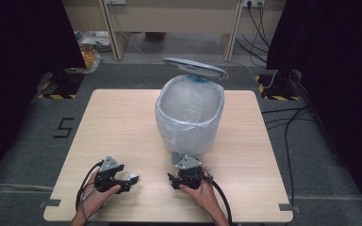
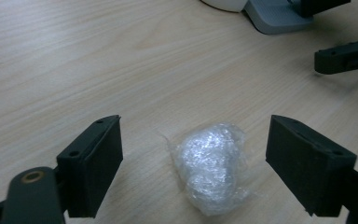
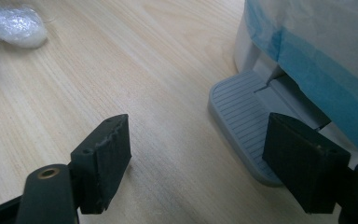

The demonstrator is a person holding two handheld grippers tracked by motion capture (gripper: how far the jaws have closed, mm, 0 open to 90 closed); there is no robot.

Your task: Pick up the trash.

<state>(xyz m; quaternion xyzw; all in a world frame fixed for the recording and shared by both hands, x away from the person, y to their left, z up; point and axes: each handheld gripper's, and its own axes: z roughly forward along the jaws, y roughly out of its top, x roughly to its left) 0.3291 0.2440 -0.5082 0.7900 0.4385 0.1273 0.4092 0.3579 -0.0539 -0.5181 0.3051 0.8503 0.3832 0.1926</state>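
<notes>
A crumpled wad of clear plastic film (image 2: pixel 212 168) lies on the wooden table (image 1: pixel 122 122) near its front edge. My left gripper (image 2: pixel 193 140) stands open around the wad, one jaw on each side, with neither pad touching it. From above, the left gripper (image 1: pixel 127 181) and the wad (image 1: pixel 133 177) sit at the front left. A pedal bin (image 1: pixel 188 117) lined with a translucent bag stands mid-table, its grey lid (image 1: pixel 195 67) raised. My right gripper (image 3: pixel 198 135) is open at the bin's grey pedal (image 3: pixel 242 116), one jaw over the pedal's near end.
The person's hands come in from the table's front edge. Black cables (image 1: pixel 287 127) run over the floor to the right of the table. A floor marking "5" (image 1: pixel 63 127) lies to the left. A desk (image 1: pixel 169 23) stands behind the table.
</notes>
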